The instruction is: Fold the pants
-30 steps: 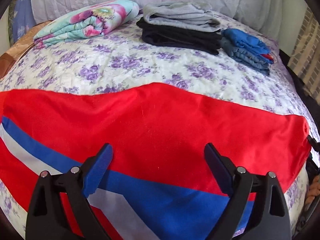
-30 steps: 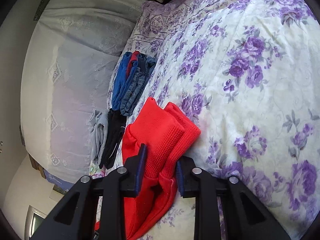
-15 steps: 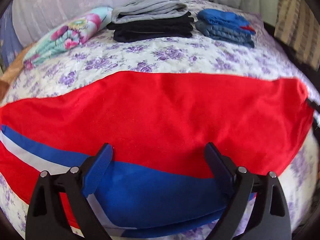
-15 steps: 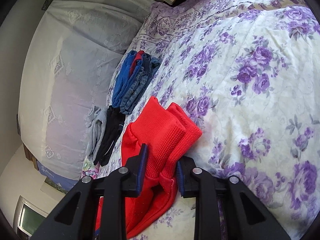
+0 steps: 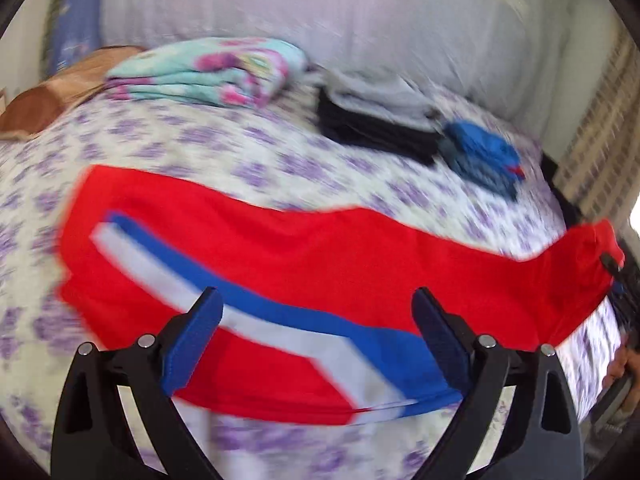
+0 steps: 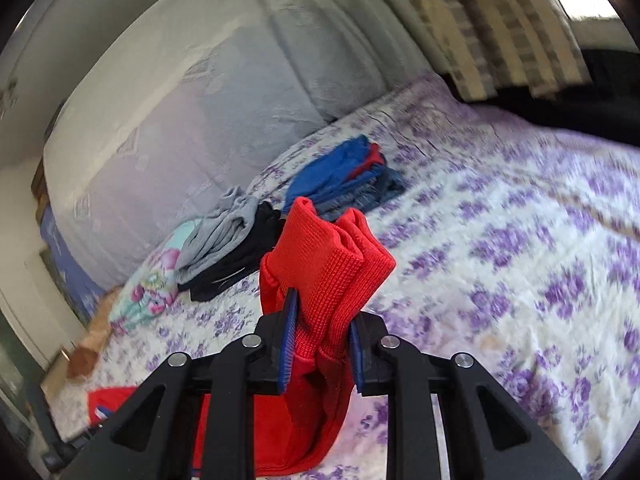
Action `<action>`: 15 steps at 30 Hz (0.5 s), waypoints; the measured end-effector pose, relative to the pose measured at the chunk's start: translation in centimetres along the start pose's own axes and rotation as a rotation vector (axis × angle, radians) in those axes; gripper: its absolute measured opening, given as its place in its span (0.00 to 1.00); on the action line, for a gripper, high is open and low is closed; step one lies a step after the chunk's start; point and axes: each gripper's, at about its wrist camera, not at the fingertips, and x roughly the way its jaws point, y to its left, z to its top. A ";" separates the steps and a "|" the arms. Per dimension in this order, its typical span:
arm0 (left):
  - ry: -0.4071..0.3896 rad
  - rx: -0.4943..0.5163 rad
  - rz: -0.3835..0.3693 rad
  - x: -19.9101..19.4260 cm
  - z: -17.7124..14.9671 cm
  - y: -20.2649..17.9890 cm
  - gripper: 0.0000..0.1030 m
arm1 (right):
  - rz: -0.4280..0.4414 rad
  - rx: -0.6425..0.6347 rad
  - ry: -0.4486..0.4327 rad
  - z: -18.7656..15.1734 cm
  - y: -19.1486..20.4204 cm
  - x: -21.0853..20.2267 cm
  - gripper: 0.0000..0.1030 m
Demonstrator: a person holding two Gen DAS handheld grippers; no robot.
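Observation:
The red pants (image 5: 304, 248) with a blue and white stripe lie stretched across the flowered bedspread (image 5: 224, 152). My left gripper (image 5: 318, 336) is open and empty, held above the striped part. My right gripper (image 6: 322, 344) is shut on the ribbed red cuff of the pants (image 6: 328, 256) and holds it lifted off the bed; that lifted end shows at the far right of the left wrist view (image 5: 600, 248). The view is blurred by motion.
At the back of the bed lie a folded floral blanket (image 5: 208, 72), a grey and black folded stack (image 5: 380, 116) and a blue folded stack (image 5: 484, 156). A pale headboard cover (image 6: 180, 120) stands behind. A curtain (image 6: 500, 32) hangs at the right.
My right gripper has lifted the red cuff higher and swung its view toward the headboard. My left gripper has pulled back and turned, so more of the pants shows. Both views are now blurred.

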 end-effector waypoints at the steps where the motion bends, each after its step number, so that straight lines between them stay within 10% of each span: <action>1: -0.024 -0.044 0.022 -1.0 0.3 2.0 0.90 | 0.000 -0.063 0.004 0.1 2.0 0.2 0.22; 5: -0.071 -0.192 0.067 -3.8 0.6 8.4 0.90 | -0.017 -0.403 0.043 -2.3 12.0 2.4 0.21; 11: -0.100 -0.304 0.113 -5.9 -0.2 13.7 0.90 | -0.056 -1.009 0.215 -14.3 24.7 7.1 0.18; 15: -0.093 -0.311 0.111 -5.8 -1.0 14.7 0.90 | 0.009 -1.096 0.183 -17.2 25.9 4.6 0.55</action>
